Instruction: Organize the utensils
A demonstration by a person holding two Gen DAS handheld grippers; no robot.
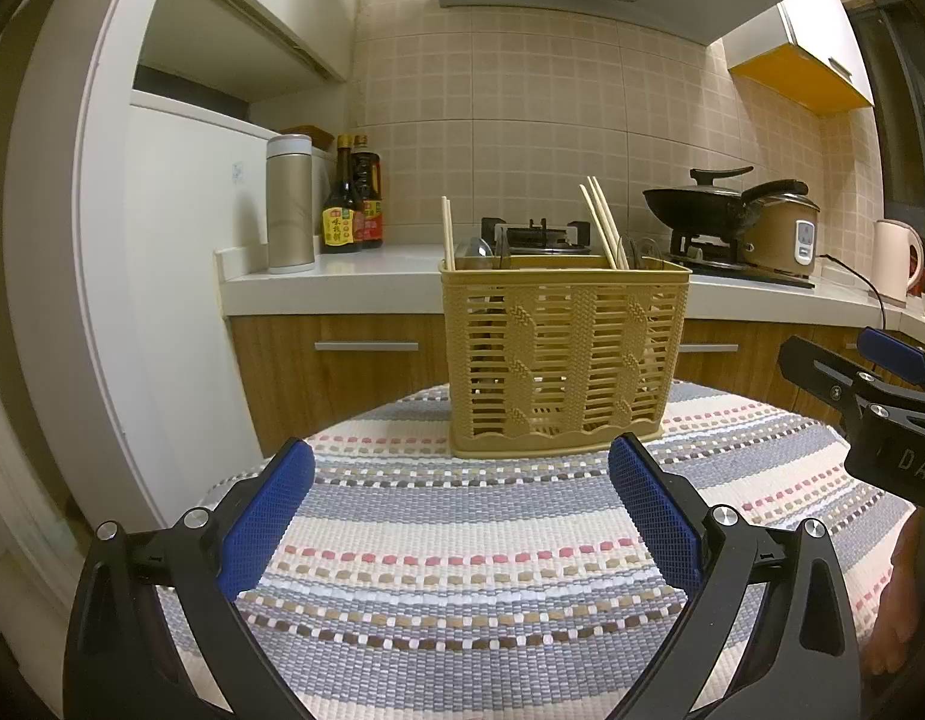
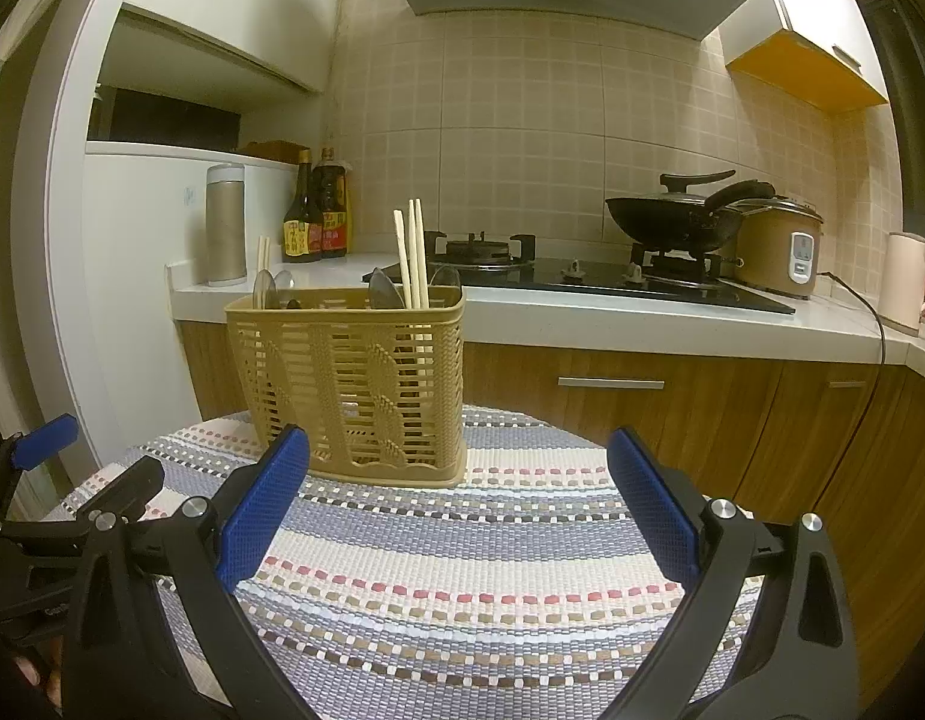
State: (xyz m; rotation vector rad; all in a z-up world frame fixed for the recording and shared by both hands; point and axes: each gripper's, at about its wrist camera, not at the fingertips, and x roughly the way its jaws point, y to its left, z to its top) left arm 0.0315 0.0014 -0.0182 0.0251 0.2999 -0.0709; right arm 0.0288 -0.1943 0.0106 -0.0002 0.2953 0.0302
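Left hand-held gripper (image 1: pixel 459 498): jaws spread wide, holding nothing, hovering over the striped cloth (image 1: pixel 462 588) short of the basket.
Right hand-held gripper (image 2: pixel 458 495): also wide and empty, with its left finger overlapping the basket's lower front corner in the right wrist view (touching or not, I cannot tell).
Basket (image 1: pixel 561 360): a tan slotted plastic caddy standing upright on the cloth-covered desk, toward its far edge.
Chopsticks, right group (image 1: pixel 603 225): three sticks leaning in the basket's right part.
Chopsticks, left (image 1: pixel 447 234): standing near the left wall, nearly upright.
Spoons (image 2: pixel 384 291): bowls poking just above the rim on both sides; their count is unclear.
Loose utensils: none visible on the cloth.
Task state: likely sorting within the basket, since both kinds appear mixed on each side.
Risk, tipping: the basket looks light, and a sideways pull on a tall chopstick could tilt or drag it.
Risk, grasp: thin sticks standing together may come up in pairs or slip between the pads.
Risk, collision: the two grippers sit near each other and could clash reaching in.
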